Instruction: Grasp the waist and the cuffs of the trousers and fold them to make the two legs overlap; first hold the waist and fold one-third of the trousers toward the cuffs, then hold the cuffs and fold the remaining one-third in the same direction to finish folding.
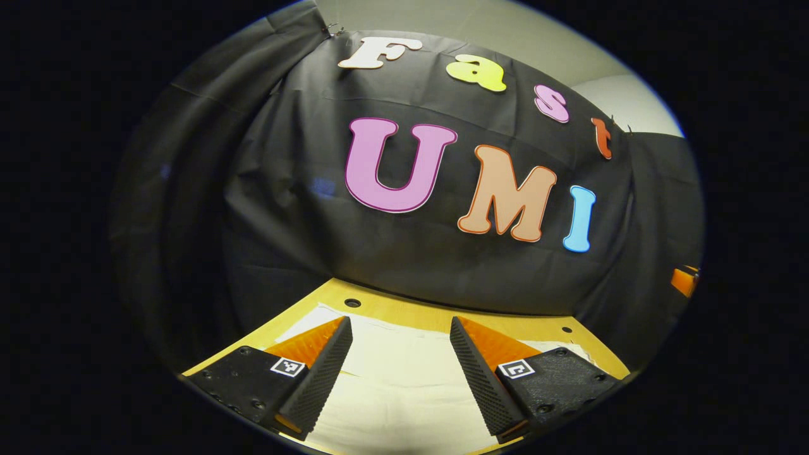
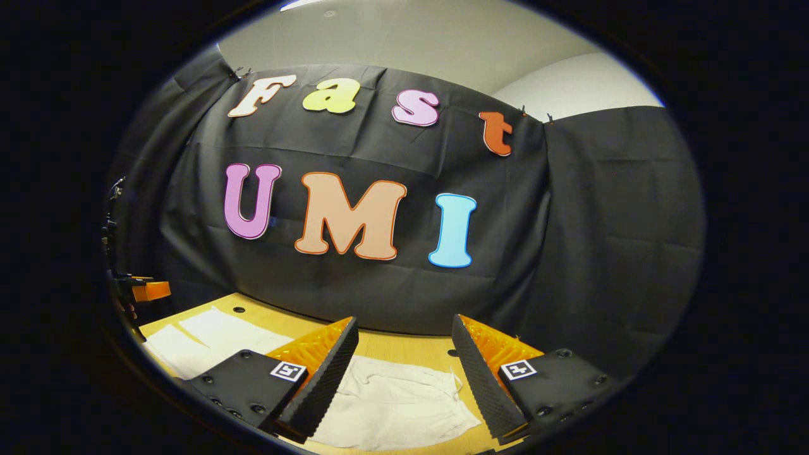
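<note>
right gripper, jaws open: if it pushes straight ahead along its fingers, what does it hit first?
Likely the white trousers lying on the wooden table between the right gripper fingers; if it clears them, the black cloth wall. Depth unclear.

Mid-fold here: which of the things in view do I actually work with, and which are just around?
For the job:
- white trousers, spread flat on the table
- left gripper, fingers apart above the cloth
- right gripper, fingers apart above the cloth

Just around:
- wooden table with holes
- black cloth wall
</note>
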